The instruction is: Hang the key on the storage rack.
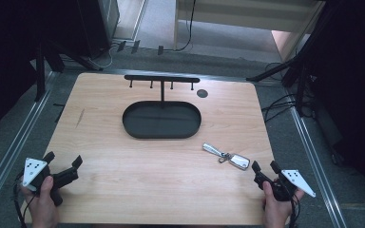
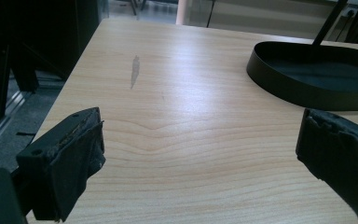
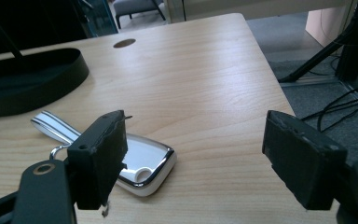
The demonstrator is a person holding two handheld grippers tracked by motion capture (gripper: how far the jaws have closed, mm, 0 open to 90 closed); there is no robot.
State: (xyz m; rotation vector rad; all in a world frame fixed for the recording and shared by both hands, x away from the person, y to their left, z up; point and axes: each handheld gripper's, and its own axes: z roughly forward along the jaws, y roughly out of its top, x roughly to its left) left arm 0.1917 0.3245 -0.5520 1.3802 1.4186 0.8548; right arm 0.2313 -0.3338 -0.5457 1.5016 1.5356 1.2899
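Note:
A silver key fob on a ring with a silver strap, the keys (image 1: 227, 156), lies on the wooden table (image 1: 161, 185) right of centre. In the right gripper view the keys (image 3: 144, 163) lie just behind the left jaw. My right gripper (image 1: 265, 166) is open near the table's front right corner, just right of the keys, and holds nothing; its jaws (image 3: 196, 154) stand wide apart. At the front left corner my left gripper (image 1: 63, 160) is open and holds nothing, its jaws (image 2: 200, 154) spread over bare wood.
A black oval tray (image 1: 161, 119) with an upright post and a hook bar (image 1: 161, 79) stands at the table's middle back, also seen as the tray (image 2: 312, 74) and the tray (image 3: 28, 79). A round cable hole (image 1: 202, 93) lies behind it. Cables and stands ring the table.

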